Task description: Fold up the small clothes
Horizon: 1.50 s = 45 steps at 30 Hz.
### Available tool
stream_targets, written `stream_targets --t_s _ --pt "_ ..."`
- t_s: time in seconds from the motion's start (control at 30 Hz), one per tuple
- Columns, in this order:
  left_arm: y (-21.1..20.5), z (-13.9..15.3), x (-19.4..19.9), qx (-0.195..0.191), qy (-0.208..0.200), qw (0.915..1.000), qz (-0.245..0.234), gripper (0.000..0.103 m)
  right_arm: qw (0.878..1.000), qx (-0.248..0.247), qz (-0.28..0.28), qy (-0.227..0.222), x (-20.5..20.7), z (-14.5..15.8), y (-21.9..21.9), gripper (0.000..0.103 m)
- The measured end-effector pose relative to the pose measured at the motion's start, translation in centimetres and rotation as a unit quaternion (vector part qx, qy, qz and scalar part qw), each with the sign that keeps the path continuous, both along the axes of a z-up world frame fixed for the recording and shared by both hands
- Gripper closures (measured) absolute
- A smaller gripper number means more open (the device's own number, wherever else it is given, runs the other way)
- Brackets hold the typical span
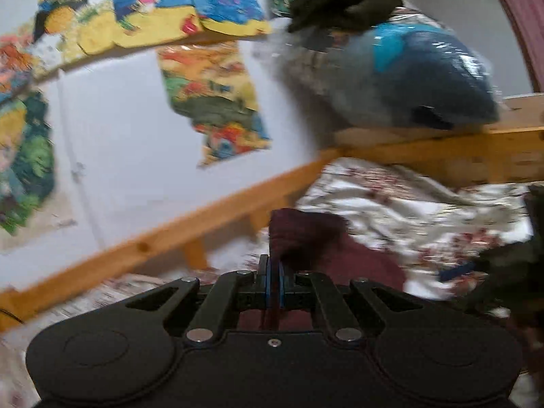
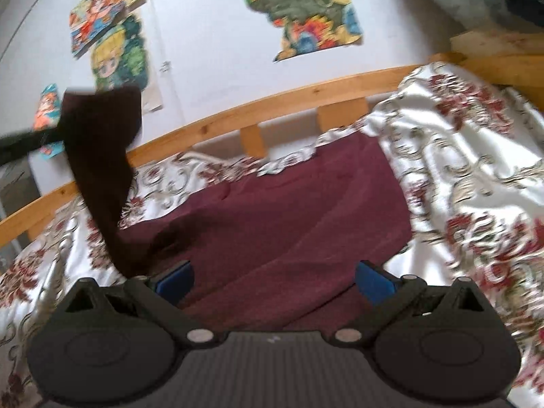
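The left gripper (image 1: 274, 268) has its jaws pinched on a corner of the maroon garment (image 2: 278, 204), lifting that flap above the wooden rail (image 2: 272, 102). It looks light, soft and floppy, so edges and corners are the places to grip. The rest lies flat on the floral sheet (image 2: 476, 170) just below that rail. The right gripper (image 2: 274, 280) hovers over it, jaws spread, empty.

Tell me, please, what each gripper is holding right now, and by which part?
The left gripper is shut on the maroon garment, pinching a lifted edge or corner. The right gripper is open and holds nothing.
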State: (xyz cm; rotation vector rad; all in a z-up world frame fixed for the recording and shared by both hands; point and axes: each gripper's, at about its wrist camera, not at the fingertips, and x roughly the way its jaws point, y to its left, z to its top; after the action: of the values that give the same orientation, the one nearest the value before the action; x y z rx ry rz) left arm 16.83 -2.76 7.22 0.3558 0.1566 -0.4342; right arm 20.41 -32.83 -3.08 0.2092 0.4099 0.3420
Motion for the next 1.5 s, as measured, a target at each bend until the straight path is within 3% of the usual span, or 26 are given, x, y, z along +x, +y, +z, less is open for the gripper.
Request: stream_targets --t_s 0.1,0.27,0.5,0.57,0.63,0.73,0.83,0.93,1.03,1.17,1.27,1.4,1.47,1.5 --pt "-2.0 -2.7 -1.0 0.001 0.021 0.9996 -0.019 0.099 1.000 0.001 -0.025 -0.005 0.5 0.4 -1.5 0.000" --pt "-4.1 -7.2 -1.9 -0.006 0.088 0.9957 -0.028 0.099 0.999 0.005 -0.046 -0.006 1.1 0.8 -3.2 0.000" --pt "-4.7 -10.8 -1.7 0.004 0.170 0.9848 -0.034 0.094 1.000 0.005 -0.026 0.012 1.6 0.4 -2.9 0.000" --pt "-4.5 -11.4 -2.0 0.007 0.181 0.9826 -0.040 0.088 1.000 0.000 -0.014 0.019 1.6 0.1 -2.4 0.000" --pt "-4.2 -11.3 -2.0 0.007 0.194 0.9802 -0.040 0.067 1.000 -0.012 0.000 0.029 1.7 -0.1 -1.6 0.000" --pt "-2.8 -11.0 -1.8 -0.009 0.207 0.9779 -0.024 0.048 0.999 -0.027 0.019 0.040 1.6 -0.6 -0.6 0.000" --pt "-0.6 -10.3 -1.1 -0.037 0.223 0.9741 0.009 0.039 0.997 -0.036 0.045 0.053 1.5 -1.1 0.4 0.000" --pt "2.1 -9.5 0.5 -0.058 0.220 0.9711 0.071 0.029 0.994 -0.050 0.078 0.064 1.2 -1.7 1.8 0.000" --pt "5.3 -8.9 2.9 -0.091 0.223 0.9615 0.133 0.025 0.990 -0.071 0.106 0.067 0.6 -2.1 3.3 0.003" --pt "8.3 -8.4 7.5 -0.075 0.209 0.9503 0.218 0.026 0.983 -0.107 0.136 0.065 -0.6 -2.4 5.4 0.011" --pt "9.8 -8.2 12.0 -0.068 0.206 0.9414 0.259 0.031 0.978 -0.125 0.152 0.070 -1.3 -2.8 6.4 0.023" --pt "10.9 -8.7 17.5 -0.062 0.232 0.9290 0.282 0.044 0.973 -0.121 0.178 0.083 -1.6 -3.5 7.0 0.036" --pt "11.4 -9.3 19.8 -0.072 0.256 0.9164 0.299 0.057 0.972 -0.119 0.183 0.088 -1.6 -3.9 7.0 0.040" --pt "11.6 -9.6 20.6 -0.081 0.266 0.9110 0.305 0.070 0.972 -0.117 0.183 0.089 -1.6 -3.9 7.0 0.043"
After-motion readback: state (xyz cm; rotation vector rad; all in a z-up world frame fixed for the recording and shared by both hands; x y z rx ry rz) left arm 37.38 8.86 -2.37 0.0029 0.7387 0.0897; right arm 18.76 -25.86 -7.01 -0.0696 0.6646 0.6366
